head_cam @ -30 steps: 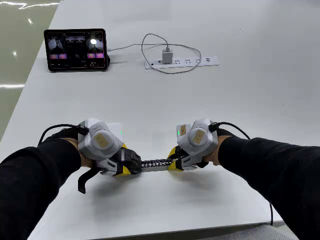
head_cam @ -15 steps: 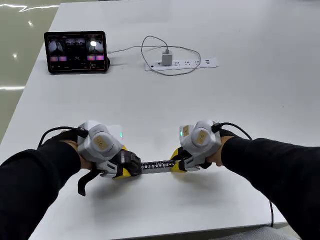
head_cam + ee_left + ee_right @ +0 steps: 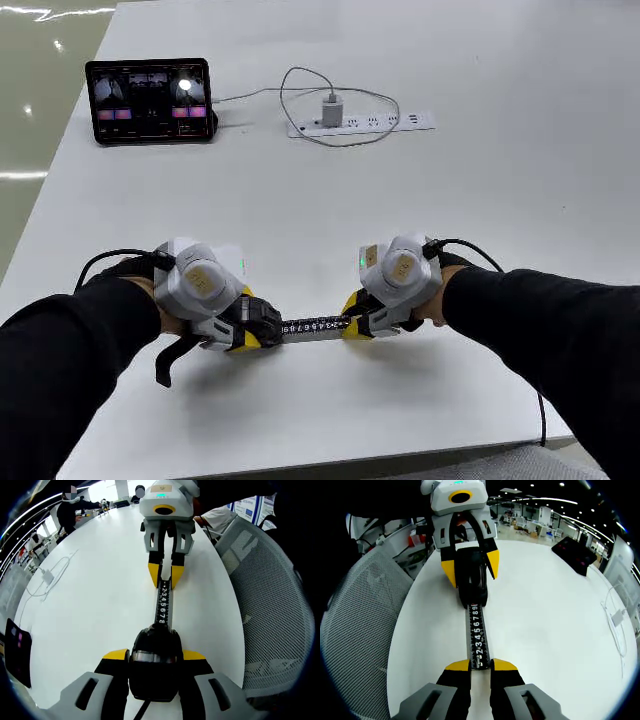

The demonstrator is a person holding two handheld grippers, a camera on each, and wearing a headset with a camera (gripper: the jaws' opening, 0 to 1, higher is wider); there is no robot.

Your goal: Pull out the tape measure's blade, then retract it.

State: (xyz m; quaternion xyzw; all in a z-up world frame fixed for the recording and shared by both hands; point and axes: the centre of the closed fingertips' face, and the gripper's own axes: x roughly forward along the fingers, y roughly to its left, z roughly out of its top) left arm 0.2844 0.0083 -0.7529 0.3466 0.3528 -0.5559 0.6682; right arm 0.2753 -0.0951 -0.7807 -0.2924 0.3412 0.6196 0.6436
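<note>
Tape measure case [image 3: 152,667] glossy black plastic; blade [image 3: 476,632] dark, matt; table [image 3: 420,210] smooth, white, faintly glossy.

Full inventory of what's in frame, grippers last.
table: 1, white, under everything
tablet: 1, black, lit, far left
power strip: 1, white, far centre
charger: 1, white, plugged into strip
cable: 1, white, looped by strip
tape measure case: 1, black, near centre
blade: 1, dark, white numerals, between grippers
mesh chair: 1, grey, by table's near edge
left gripper: 1, grey, yellow tips, shut on case
right gripper: 1, same, shut on blade end
sleeves: 2, black, near edge
</note>
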